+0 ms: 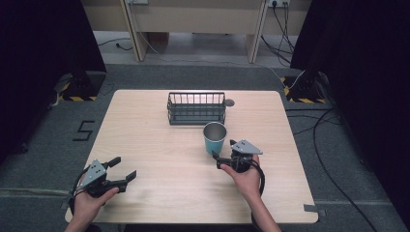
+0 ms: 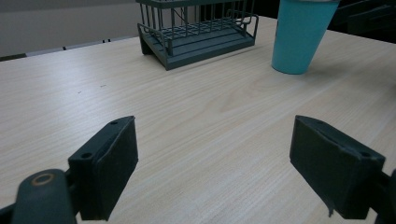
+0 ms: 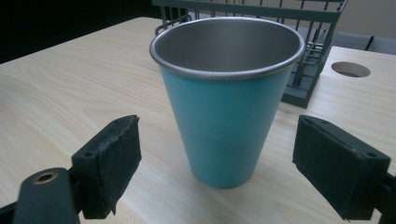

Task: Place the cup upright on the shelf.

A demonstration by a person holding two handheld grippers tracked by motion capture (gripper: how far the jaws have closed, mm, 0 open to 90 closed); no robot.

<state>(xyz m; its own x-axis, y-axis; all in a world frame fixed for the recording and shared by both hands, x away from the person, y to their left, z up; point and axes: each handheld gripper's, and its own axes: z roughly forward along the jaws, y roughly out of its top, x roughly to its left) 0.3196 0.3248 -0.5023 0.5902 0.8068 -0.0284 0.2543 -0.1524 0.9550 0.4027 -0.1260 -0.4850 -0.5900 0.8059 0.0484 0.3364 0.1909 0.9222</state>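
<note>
A teal cup (image 1: 214,137) with a bare metal inside stands upright on the wooden table (image 1: 159,198), just in front of a dark wire basket (image 1: 196,107). My right gripper (image 1: 224,150) is open right behind the cup, low over the table. In the right gripper view the cup (image 3: 224,116) stands close ahead of the gap of the right gripper (image 3: 218,140), with neither pad touching it. My left gripper (image 1: 124,168) is open over the table's near left, holding nothing. The left gripper view shows the left gripper (image 2: 212,140) over bare wood, the cup (image 2: 301,35) far right.
The basket (image 2: 198,30) is empty and sits at the table's far middle, with a round hole (image 1: 229,102) in the tabletop beside its right end. Black stand bases and cables lie on the grey floor to both sides.
</note>
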